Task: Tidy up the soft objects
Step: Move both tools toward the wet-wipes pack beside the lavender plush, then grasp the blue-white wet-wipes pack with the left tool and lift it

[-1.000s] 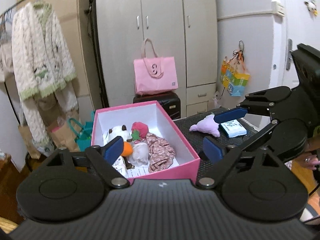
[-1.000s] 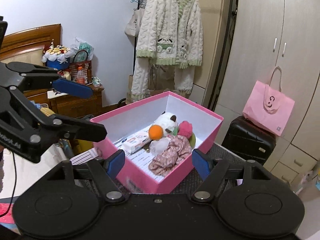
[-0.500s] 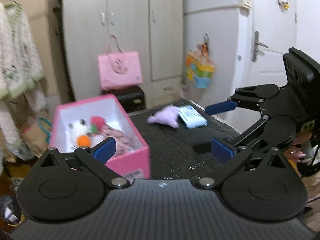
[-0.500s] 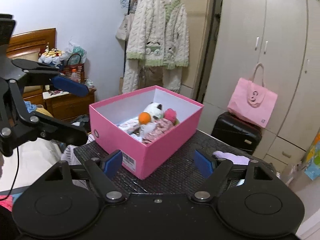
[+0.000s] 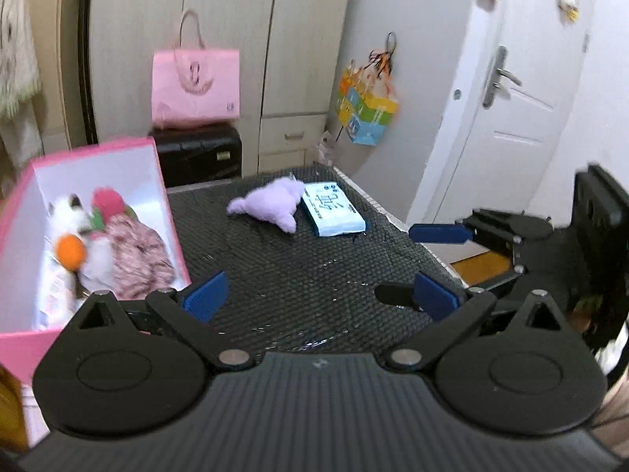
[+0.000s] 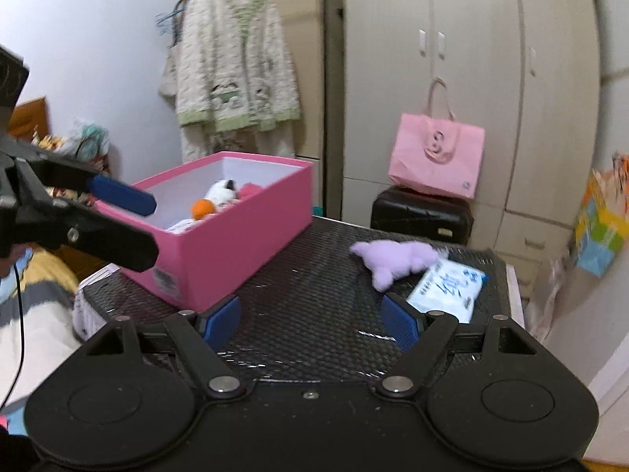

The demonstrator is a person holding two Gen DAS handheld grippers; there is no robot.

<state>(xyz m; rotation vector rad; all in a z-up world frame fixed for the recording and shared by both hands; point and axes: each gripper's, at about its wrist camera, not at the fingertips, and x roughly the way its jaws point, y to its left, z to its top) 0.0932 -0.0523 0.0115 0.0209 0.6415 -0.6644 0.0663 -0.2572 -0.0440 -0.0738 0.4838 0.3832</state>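
A purple plush toy [image 5: 271, 204] [image 6: 397, 259] lies on the black mesh mat [image 5: 298, 275], touching a blue-white tissue pack [image 5: 334, 212] [image 6: 448, 287]. To the left, the open pink box [image 5: 167, 212] [image 6: 236, 244] holds a white plush [image 5: 68, 212], an orange ball [image 5: 70, 251], a red toy and a floral cloth [image 5: 137, 251]. My left gripper [image 5: 319, 295] hovers over the mat short of the plush, its jaws wide and closing slightly with nothing between them. Beside it, my right gripper [image 6: 311, 322] is open and empty, its right finger close to the tissue pack.
A pink tote bag [image 5: 196, 86] sits on a black suitcase [image 5: 200, 149] in front of the wardrobe behind the table. A colourful bag [image 5: 367, 106] hangs by the white door [image 5: 523, 110]. A cardigan [image 6: 232, 74] hangs on a rail at the left.
Both grippers swung right and down, from over the pink box toward the mat with the purple plush. The left jaws stand wider than a second ago.
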